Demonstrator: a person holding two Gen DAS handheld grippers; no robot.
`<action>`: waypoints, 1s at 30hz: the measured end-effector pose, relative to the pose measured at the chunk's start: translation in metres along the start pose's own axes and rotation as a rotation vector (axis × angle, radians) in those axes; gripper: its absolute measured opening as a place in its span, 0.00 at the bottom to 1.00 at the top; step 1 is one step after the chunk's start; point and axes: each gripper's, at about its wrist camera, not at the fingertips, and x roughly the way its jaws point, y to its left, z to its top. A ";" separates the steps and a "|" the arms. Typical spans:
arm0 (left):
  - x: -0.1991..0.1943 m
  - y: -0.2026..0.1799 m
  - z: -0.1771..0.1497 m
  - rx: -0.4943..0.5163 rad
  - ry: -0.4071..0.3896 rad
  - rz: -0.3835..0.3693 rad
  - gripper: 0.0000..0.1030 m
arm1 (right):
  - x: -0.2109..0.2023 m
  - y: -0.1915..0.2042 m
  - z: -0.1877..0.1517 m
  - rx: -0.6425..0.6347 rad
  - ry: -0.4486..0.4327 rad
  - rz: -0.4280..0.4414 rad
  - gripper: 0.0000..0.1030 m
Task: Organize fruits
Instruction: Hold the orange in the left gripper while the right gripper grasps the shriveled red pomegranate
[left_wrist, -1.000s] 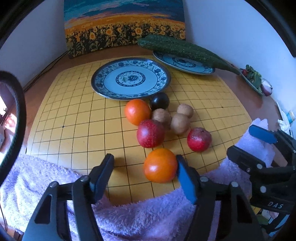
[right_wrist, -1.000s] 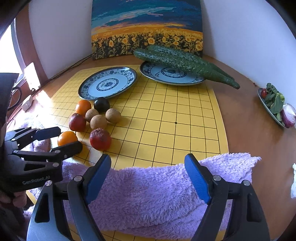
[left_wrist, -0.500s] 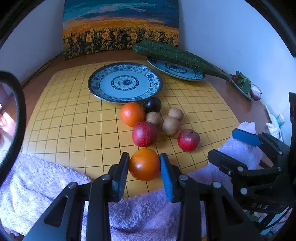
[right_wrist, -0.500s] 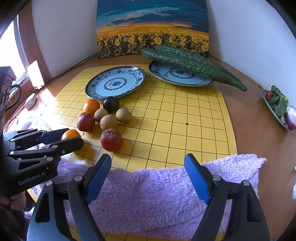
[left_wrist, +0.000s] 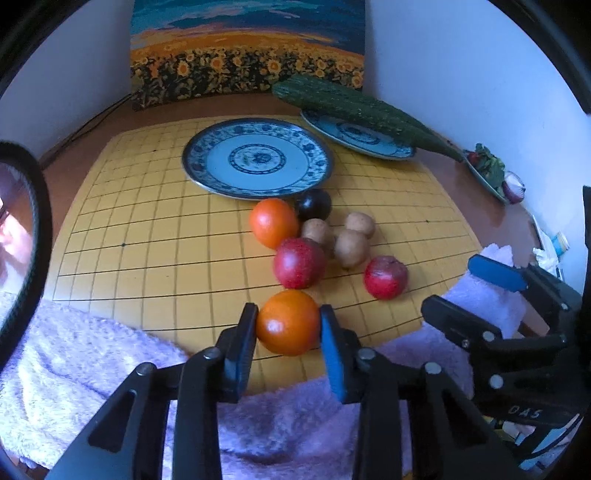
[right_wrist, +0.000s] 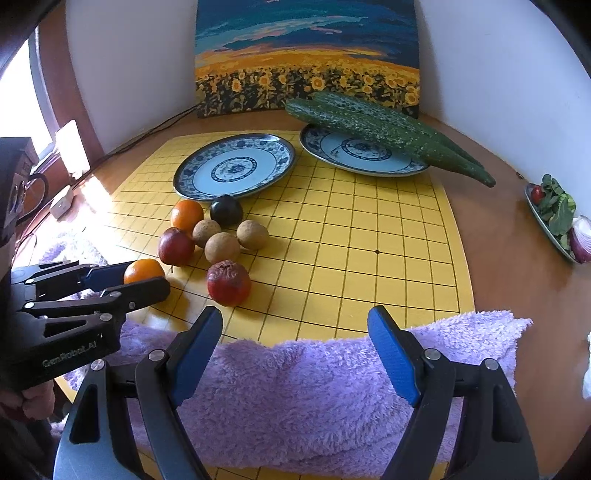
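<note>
Closing in over the last second, the left gripper (left_wrist: 288, 325) now pinches the nearest orange (left_wrist: 288, 322) on the yellow mat (left_wrist: 129, 258), ahead of which the empty plate (left_wrist: 258, 162) waits; the right gripper (right_wrist: 295, 354) stays spread above the towel (right_wrist: 314, 387).

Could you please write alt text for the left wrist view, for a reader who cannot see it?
The left gripper is shut on an orange at the near edge of a yellow grid mat. Beyond lie more fruit and an empty blue-patterned plate; the open right gripper is at right.

Fruits (right_wrist: 218, 236) on mat (right_wrist: 369, 240) before plate (right_wrist: 236, 166).
</note>
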 end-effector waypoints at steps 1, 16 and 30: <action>0.000 0.001 0.000 -0.008 0.001 0.000 0.34 | 0.001 0.001 0.000 0.000 0.001 0.002 0.80; -0.011 0.035 0.004 -0.051 -0.030 0.061 0.34 | 0.019 0.024 0.010 0.003 0.037 0.052 0.66; -0.010 0.041 0.009 -0.059 -0.030 0.072 0.34 | 0.033 0.027 0.015 0.001 0.048 0.060 0.51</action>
